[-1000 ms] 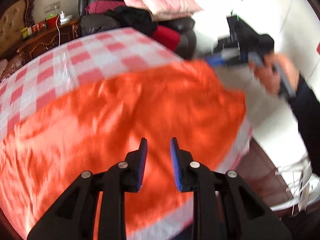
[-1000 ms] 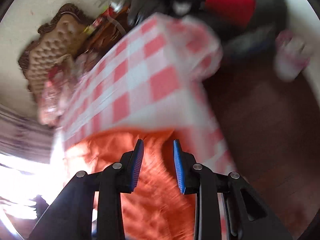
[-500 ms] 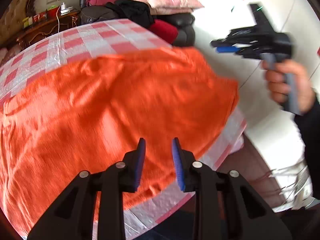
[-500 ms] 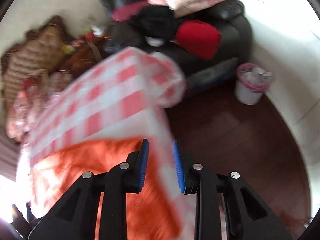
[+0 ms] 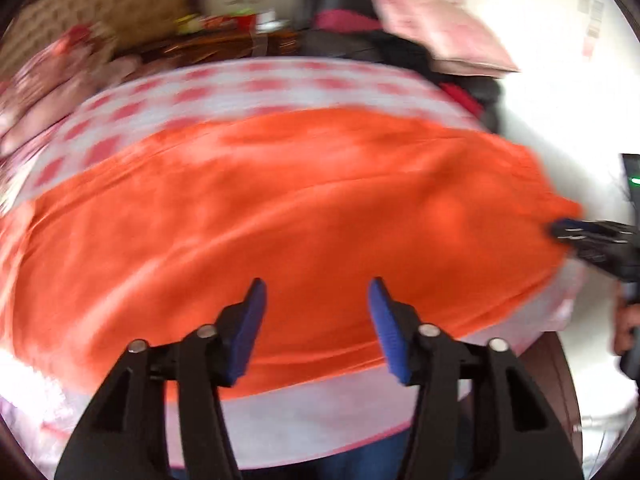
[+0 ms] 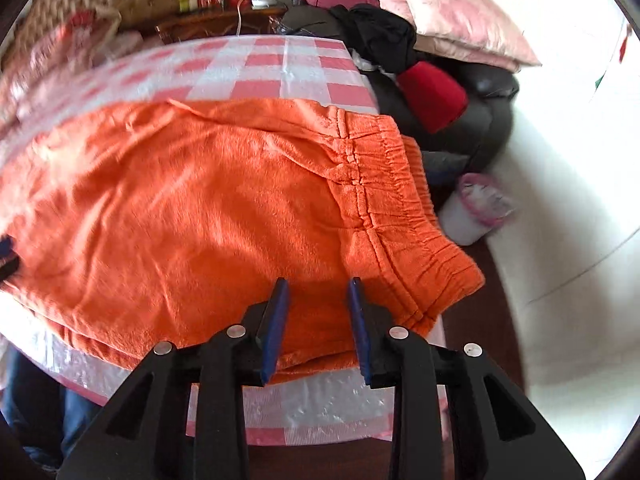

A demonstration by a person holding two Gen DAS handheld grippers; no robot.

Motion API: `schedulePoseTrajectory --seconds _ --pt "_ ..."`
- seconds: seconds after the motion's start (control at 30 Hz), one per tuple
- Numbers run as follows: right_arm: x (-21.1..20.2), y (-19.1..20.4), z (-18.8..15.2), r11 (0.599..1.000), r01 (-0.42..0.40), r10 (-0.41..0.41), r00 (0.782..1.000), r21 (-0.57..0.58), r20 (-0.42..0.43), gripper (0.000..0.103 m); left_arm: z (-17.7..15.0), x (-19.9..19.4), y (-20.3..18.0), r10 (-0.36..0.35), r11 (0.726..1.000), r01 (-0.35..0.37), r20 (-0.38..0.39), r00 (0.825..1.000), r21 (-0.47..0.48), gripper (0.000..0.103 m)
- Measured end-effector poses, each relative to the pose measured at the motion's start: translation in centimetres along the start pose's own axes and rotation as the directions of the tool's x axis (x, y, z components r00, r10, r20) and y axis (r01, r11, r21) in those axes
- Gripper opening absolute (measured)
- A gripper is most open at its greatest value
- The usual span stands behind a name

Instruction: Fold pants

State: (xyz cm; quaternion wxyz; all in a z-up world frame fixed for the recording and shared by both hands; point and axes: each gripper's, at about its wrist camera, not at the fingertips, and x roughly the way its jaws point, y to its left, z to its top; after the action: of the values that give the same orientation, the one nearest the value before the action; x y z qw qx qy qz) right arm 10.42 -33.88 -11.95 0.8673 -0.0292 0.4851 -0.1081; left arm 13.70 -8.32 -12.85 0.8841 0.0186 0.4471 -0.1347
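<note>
While the orange pants [image 6: 208, 208] lie flat on the checked table [image 6: 280, 64], my left tool [image 5: 316, 312] has just been spreading, nothing between its pads. My right tool [image 6: 316, 312], swung in from the table's corner, now hovers narrowly parted, empty, above the waistband [image 6: 400, 200].

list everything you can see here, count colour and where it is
pants: one, orange, spread flat on the table, waistband toward the armchair
tablecloth: one, red and white checked, covering the table under the pants
armchair: one, dark, beyond the table's far right corner
pillow: one, pink, on top of the armchair
bin: one, white with pink liner, on the floor by the armchair
side cabinet: one, brown wood, against the far wall
left gripper: black with blue pads, open above the pants
right gripper: black with blue pads, open, nothing between them
</note>
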Motion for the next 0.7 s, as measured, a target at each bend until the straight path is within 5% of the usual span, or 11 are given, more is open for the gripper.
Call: schedulePoseTrajectory --seconds 0.1,0.17,0.2,0.33,0.43,0.53,0.7 --pt "-1.4 0.4 0.3 1.0 0.025 -0.026 0.999 0.014 0.038 0.039 -1.5 -1.0 4.1 0.051 0.998 -0.051 -0.007 0.999 -0.044 0.046" --pt "-2.5 2.5 1.3 1.0 0.006 -0.005 0.999 -0.011 0.054 0.075 -2.0 -1.6 5.8 0.057 0.997 -0.057 0.004 0.998 -0.051 0.039" --pt "-2.9 3.7 1.8 1.0 0.002 -0.001 0.998 -0.023 0.057 0.082 -2.0 -1.9 6.4 0.081 0.995 -0.08 0.008 0.997 -0.051 0.038" --pt "-3.4 9.4 3.7 0.993 -0.106 0.108 0.993 -0.043 0.05 0.089 -0.3 -3.1 7.7 0.008 0.997 -0.004 0.052 0.999 -0.076 0.037" --pt "-2.2 13.1 4.5 0.984 -0.172 0.173 0.985 -0.037 0.008 0.091 1.3 -1.8 6.7 -0.1 0.995 0.1 0.031 0.995 -0.006 0.037" --pt "-0.9 15.6 4.0 0.988 -0.134 0.132 0.991 -0.07 -0.031 0.091 1.0 0.0 5.6 -0.058 0.993 0.059 -0.013 0.998 0.101 0.037" --pt "-0.2 16.1 1.9 0.992 -0.085 0.082 0.996 -0.096 -0.028 0.095 1.7 0.0 8.3 0.009 0.996 -0.009 0.002 1.0 0.084 0.035"
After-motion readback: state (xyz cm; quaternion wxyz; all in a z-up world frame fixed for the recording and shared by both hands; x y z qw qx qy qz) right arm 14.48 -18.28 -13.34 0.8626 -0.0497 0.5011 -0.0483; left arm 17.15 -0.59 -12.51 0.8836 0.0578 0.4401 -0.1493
